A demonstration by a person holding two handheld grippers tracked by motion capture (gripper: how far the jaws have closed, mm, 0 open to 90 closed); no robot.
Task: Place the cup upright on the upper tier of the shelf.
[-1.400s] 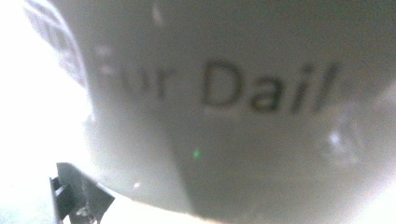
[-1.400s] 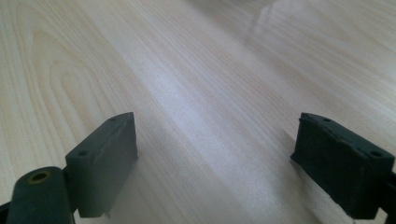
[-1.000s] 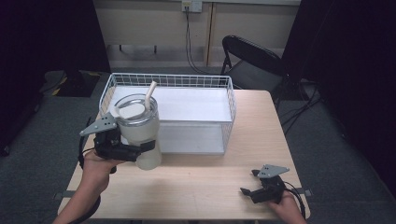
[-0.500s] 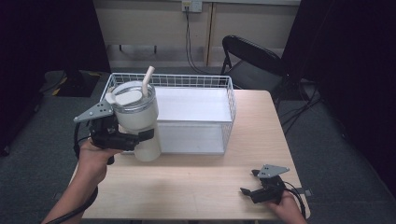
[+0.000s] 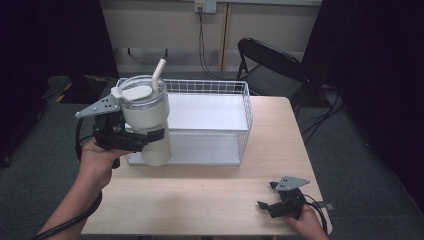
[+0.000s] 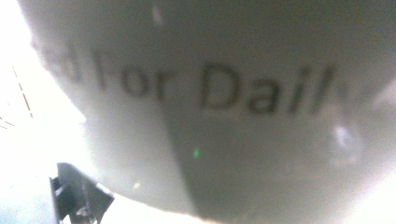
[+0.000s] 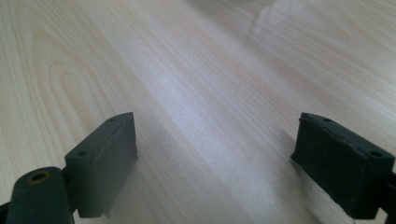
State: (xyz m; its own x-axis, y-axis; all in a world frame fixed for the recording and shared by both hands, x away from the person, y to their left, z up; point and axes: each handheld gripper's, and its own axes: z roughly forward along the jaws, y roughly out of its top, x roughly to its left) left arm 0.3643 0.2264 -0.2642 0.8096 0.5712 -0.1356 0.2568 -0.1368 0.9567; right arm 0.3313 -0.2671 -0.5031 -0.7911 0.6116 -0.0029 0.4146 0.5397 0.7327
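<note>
- Jaws of the left gripper [image 5: 142,140] are clamped on the body of a white tumbler [image 5: 147,122]; in the left gripper view the cup's wall [image 6: 210,107] presses right up to the camera, with blurred print across it.
- Right gripper [image 5: 272,200] rests low at the near right of the table [image 5: 210,200], jaws spread wide with nothing between them; the right gripper view has bare wood [image 7: 210,93] in the gap.
- The tumbler hangs in the air, clear of the tabletop, above the near left corner of the white wire basket [image 5: 240,125], partly over its rim and partly outside it.
- Progress, as I judge it: the pick-up and lift look done. Carrying the cup fully over the basket, lowering it and letting go are left, if the basket is indeed where it goes.
- The tumbler's long axis runs nearly upright, tipped only slightly. Its lid [image 5: 137,92] faces up, its narrow base points down toward the basket's front edge, and the straw [image 5: 158,72] rises from the lid, leaning a little right.
</note>
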